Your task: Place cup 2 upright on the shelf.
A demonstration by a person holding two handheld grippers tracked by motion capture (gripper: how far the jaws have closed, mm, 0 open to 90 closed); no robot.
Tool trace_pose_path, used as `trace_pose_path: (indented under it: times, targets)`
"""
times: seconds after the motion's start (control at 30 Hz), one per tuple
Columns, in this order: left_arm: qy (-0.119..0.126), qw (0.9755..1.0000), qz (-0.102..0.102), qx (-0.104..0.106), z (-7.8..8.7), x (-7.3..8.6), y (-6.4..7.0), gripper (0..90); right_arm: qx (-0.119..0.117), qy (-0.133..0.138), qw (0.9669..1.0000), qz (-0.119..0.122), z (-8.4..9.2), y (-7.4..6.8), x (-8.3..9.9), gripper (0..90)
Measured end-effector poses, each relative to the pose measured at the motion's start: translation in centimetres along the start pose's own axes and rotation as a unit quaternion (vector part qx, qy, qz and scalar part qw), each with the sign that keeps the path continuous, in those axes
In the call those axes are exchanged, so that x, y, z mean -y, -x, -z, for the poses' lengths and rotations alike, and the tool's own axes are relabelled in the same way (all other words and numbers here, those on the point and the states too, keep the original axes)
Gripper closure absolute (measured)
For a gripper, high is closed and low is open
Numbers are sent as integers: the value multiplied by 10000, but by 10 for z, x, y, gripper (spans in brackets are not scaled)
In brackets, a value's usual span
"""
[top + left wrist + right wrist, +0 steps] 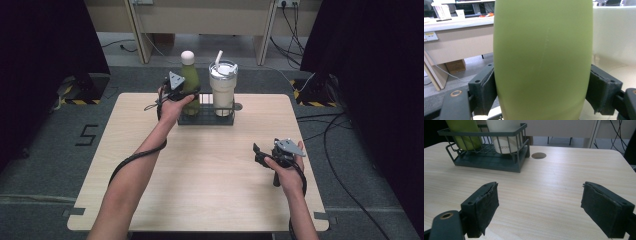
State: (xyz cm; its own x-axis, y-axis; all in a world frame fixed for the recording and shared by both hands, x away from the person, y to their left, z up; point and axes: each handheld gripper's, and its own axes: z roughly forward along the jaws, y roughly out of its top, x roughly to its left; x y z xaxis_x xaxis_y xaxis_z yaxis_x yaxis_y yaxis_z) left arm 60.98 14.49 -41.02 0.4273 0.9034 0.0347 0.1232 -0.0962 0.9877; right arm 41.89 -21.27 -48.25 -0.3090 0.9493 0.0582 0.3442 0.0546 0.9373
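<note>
A green bottle [190,80] with a pale round cap stands upright in the left half of a dark wire basket [206,120] at the far middle of the table. My left gripper [192,95] is shut on the bottle's body. In the left gripper view both pads [489,87] press against the sides of the green bottle [541,57]. A cream tumbler [223,87] with a lid and straw stands beside it in the same basket. My right gripper [260,155] hovers over the near right of the table, and in its own view the right gripper [539,207] is open with nothing between its jaws.
The wooden table [210,190] has a round cable hole [539,155] just right of the basket [486,161]. Black curtains hang on both sides. Cables lie on the floor at the right [340,150], and a desk stands beyond the table.
</note>
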Motion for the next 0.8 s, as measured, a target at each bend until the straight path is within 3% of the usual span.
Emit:
trace_pose_path:
  times: [0.17, 0.8]
  targets:
    - [-7, 10000, 21, 53, 0, -1, 1, 196, -11, 11, 10000, 15, 0, 0, -1, 145]
    - [-98, 9999, 139, -13, 4, -1, 4, 13, 10, 26, 10000, 59, 0, -2, -1, 139]
